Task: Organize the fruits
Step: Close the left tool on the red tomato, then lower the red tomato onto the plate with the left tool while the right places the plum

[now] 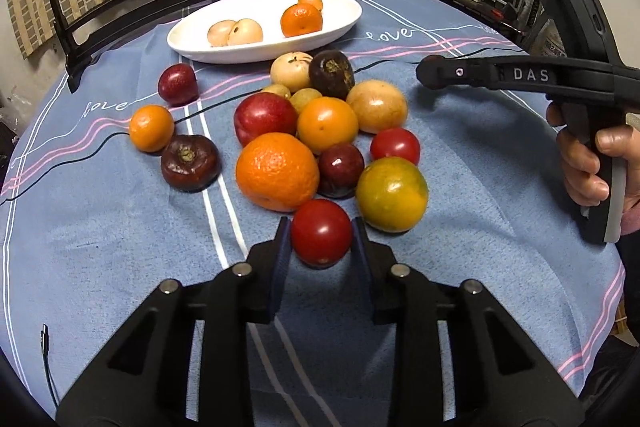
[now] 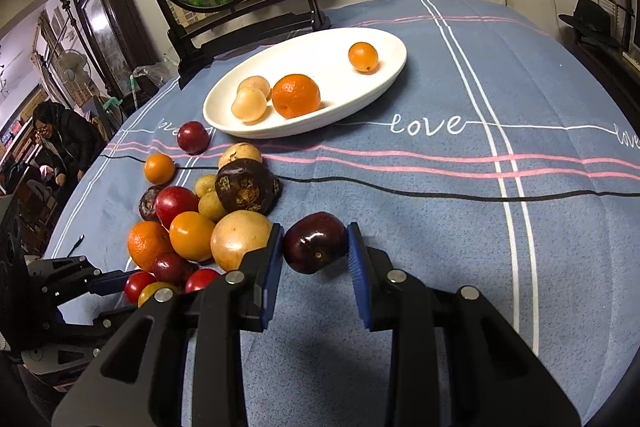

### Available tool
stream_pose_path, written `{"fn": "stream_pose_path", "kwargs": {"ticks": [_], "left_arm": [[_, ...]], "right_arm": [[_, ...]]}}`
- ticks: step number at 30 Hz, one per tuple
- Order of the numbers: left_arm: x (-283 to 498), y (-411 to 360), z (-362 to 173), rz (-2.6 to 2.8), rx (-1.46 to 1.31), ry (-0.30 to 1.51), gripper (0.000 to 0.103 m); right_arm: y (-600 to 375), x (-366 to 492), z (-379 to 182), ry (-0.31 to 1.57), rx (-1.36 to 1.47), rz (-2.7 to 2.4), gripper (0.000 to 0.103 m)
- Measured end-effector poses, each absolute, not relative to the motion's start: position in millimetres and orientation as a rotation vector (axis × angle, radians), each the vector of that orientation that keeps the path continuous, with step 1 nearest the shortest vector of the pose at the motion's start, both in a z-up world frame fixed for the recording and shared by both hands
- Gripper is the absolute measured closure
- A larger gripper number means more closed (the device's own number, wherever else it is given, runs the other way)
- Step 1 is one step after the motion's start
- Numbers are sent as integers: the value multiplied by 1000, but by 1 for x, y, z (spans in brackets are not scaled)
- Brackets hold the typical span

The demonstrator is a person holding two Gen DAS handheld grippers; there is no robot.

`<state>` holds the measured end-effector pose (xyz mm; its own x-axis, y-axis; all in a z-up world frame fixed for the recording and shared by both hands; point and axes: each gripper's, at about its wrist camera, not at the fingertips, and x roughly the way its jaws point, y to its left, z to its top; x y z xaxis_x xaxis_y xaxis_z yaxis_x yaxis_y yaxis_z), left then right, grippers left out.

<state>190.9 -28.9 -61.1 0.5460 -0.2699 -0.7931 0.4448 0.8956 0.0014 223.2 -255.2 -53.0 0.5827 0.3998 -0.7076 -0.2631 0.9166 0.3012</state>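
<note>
Lettering first: from your left wrist, "love" (image 1: 105,105) runs in white script across the blue striped cloth (image 1: 100,247), and "DAS" (image 1: 531,75) marks the right tool's black arm. Your left gripper (image 1: 320,241) pinches a glossy round red tomato (image 1: 321,237) at the near edge of the fruit pile (image 1: 320,131). From the right wrist, your right gripper (image 2: 315,247) clamps a smooth dark plum (image 2: 315,247), short of the white oval plate (image 2: 384,75).

One white dish (image 1: 264,55), perhaps nineteen fruits (image 1: 277,171)
</note>
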Motion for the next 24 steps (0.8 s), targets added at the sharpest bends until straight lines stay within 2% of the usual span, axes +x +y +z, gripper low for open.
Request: {"fn": "stream_pose_path", "kwargs": {"ticks": [5, 14, 24], "left_arm": [[188, -25, -54, -443, 222, 875, 73], [216, 11, -3, -509, 69, 816, 73], [338, 2, 21, -370, -71, 780, 73]], "right_arm": [[-256, 220, -49, 847, 176, 396, 71], [-245, 230, -34, 812, 163, 431, 71], [-238, 320, -15, 689, 250, 350, 71]]}}
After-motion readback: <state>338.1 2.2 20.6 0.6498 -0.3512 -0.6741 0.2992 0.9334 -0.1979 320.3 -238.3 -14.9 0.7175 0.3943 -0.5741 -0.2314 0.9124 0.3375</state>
